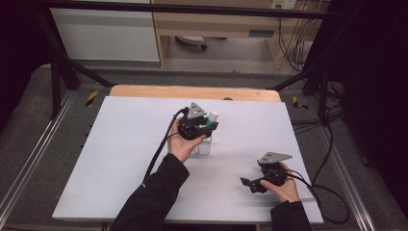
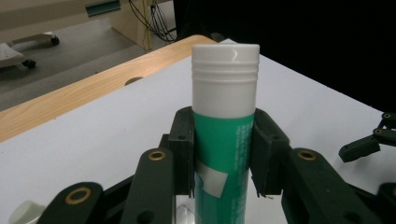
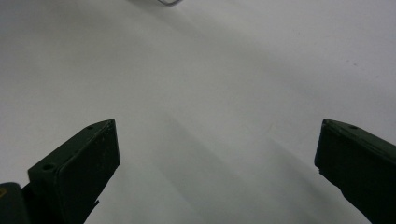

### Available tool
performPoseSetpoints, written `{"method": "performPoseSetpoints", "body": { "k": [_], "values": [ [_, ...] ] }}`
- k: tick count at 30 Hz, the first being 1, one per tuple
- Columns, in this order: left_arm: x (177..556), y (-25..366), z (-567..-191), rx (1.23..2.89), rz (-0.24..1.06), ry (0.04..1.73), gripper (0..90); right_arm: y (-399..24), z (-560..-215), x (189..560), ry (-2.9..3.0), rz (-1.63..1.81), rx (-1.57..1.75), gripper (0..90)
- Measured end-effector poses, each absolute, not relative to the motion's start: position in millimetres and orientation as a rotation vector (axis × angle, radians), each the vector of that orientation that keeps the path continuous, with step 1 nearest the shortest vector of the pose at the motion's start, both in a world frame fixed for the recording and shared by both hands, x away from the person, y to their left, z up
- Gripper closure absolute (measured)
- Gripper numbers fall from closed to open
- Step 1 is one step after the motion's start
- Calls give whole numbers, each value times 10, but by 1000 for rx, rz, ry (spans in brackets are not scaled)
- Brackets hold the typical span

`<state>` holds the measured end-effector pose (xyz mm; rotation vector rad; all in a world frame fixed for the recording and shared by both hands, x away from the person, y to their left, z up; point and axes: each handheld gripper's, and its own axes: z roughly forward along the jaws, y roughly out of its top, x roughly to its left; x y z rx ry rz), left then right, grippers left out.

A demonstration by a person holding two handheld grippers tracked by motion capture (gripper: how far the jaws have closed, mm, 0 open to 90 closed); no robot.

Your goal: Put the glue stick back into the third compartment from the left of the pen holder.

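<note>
Near the middle of the white tabletop [image 1: 120,159], toward its far edge, the left tongs [image 1: 210,126] grip a green tube with a white cap [image 2: 225,121]. Seen from the left gripper view, both black pads [image 2: 183,149] press flat against the green body just below the cap, with the tube upright between them and the cap standing clear above. From the high view, the tube is held over a small clear container [image 1: 204,146] that stands on the tabletop just beside the person's left hand [image 1: 182,143]. Farther right and nearer the person, well apart from the tube, the right tongs [image 1: 247,184] rest low over the tabletop in the right hand [image 1: 284,185]. Their jaws stand wide apart in the right gripper view, with nothing but bare white surface between them.
</note>
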<state>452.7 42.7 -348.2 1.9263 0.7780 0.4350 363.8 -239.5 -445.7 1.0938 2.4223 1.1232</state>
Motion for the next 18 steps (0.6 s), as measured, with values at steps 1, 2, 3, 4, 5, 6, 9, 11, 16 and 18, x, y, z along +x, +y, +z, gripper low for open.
{"method": "performPoseSetpoints", "body": {
  "k": [1,2,3,4,5,6,9,11,16,18],
  "values": [
    [4543,416,-3503,1931,437,779,647,-2394,-4456,3636,2421,1126,1095,6],
    [4562,409,-3525,1938,437,783,647,-2394,-4454,3635,2423,1128,1093,6],
    [4579,404,-3547,1942,435,786,647,-2394,-4453,3635,2422,1130,1091,6],
    [4593,402,-3566,1944,434,788,647,-2395,-4452,3634,2422,1132,1090,6],
    [4607,402,-3582,1945,435,790,647,-2396,-4453,3635,2423,1129,1091,6],
    [4621,403,-3595,1946,435,789,647,-2396,-4454,3636,2421,1127,1092,7],
    [4661,413,-3627,1945,437,802,647,-2390,-4460,3639,2425,1131,1086,7],
    [4681,423,-3651,1946,437,806,647,-2389,-4462,3639,2427,1127,1086,7],
    [4689,431,-3713,1965,428,805,647,-2390,-4463,3639,2427,1125,1086,7],
    [4687,434,-3746,1967,421,803,647,-2389,-4464,3639,2431,1124,1085,6]
  ]
}}
